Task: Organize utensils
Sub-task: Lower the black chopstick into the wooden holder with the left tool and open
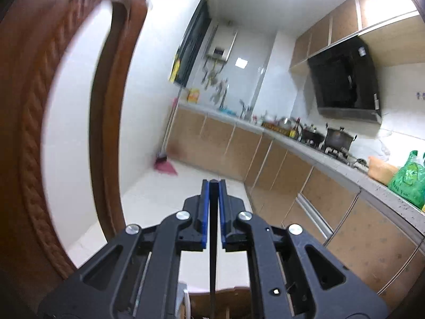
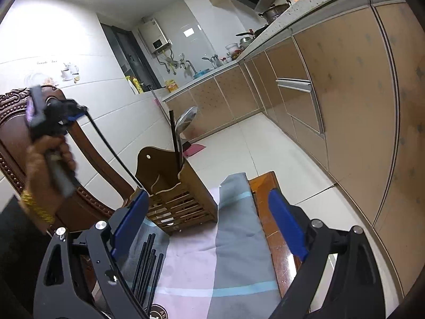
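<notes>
My left gripper [image 1: 213,184] is shut on a thin black chopstick [image 1: 213,252] that runs back between its blue pads. The right wrist view shows the same gripper [image 2: 75,115] raised at the upper left in a person's hand [image 2: 50,156]. From it the chopstick [image 2: 114,156] slants down toward a wooden utensil holder [image 2: 186,199]. In the holder stand a black chopstick [image 2: 174,138] and a metal spoon [image 2: 186,121]. My right gripper [image 2: 208,196] is open above the striped cloth [image 2: 212,260], just in front of the holder. Several black chopsticks [image 2: 148,268] lie on the cloth by its left finger.
A carved wooden chair back [image 2: 13,106] stands left of the holder. The wooden table edge [image 2: 268,186] shows right of the cloth, with white floor beyond. Kitchen cabinets [image 2: 345,93] and a counter with pots run along the right. A green bag [image 1: 409,183] sits on the counter.
</notes>
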### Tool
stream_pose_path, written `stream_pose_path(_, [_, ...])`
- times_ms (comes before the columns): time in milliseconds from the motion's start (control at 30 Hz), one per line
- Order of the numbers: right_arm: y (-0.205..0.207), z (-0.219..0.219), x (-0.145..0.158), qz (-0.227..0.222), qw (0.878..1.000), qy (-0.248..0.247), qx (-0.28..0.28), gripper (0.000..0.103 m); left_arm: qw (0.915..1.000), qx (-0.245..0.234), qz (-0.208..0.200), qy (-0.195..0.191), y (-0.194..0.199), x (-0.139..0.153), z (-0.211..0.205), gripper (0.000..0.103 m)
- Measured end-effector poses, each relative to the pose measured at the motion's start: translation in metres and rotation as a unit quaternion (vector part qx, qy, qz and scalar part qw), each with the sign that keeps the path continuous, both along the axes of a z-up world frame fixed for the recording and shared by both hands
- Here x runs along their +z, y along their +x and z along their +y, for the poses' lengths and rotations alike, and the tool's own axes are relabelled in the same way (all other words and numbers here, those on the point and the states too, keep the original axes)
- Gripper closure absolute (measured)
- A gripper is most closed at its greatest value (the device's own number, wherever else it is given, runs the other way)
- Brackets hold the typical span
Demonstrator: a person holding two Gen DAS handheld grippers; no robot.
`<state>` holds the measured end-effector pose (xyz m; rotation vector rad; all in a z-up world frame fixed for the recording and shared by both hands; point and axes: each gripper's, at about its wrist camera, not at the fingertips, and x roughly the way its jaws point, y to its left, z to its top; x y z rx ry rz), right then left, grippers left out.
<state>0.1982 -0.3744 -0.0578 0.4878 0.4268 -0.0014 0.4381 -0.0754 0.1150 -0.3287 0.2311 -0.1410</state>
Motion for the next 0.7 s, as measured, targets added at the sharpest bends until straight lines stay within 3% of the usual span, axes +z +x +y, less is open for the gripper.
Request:
stream_pose_path(167, [0.004, 0.007, -0.002, 0.007, 1.0, 0.002, 0.014, 0.014, 0.9964, -0.025, 0.076, -0.026, 0.023, -0.051, -0.005, 0.096])
stream_pose_path(200, [0.005, 0.008, -0.002, 0.008, 1.0, 0.001, 0.017, 0.014, 0.9949, -0.033, 0.091, -0.029, 0.024, -0.059, -0.004, 0.085])
stream_pose_path(233, [0.005, 0.01, -0.002, 0.009, 1.0, 0.001, 0.02, 0.014, 0.9936, -0.039, 0.102, -0.031, 0.025, -0.063, -0.004, 0.058])
stream_pose_path(300, [0.006, 0.014, 0.0, 0.008, 1.0, 0.0, 0.029, 0.014, 0.9933, -0.036, 0.105, -0.032, 0.013, -0.067, 0.002, 0.031])
stream_pose_path(400, [0.004, 0.019, 0.001, 0.005, 0.999, -0.003, 0.035, 0.014, 0.9926, -0.044, 0.111, -0.019, -0.022, -0.066, 0.013, 0.026])
stream_pose_path(500, [0.001, 0.024, 0.004, 0.004, 0.999, -0.009, 0.04, 0.014, 0.9927, -0.048, 0.1, 0.048, -0.093, -0.062, 0.017, 0.015])
stream_pose_path(600, [-0.003, 0.033, 0.008, 0.009, 0.998, -0.023, 0.051, 0.014, 0.9876, -0.038, 0.093, 0.121, -0.157, -0.07, 0.016, 0.01])
stream_pose_path(700, [-0.009, 0.047, 0.008, 0.037, 0.996, -0.045, 0.062, 0.014, 0.977, -0.043, 0.126, 0.167, -0.217, -0.1, 0.015, 0.009])
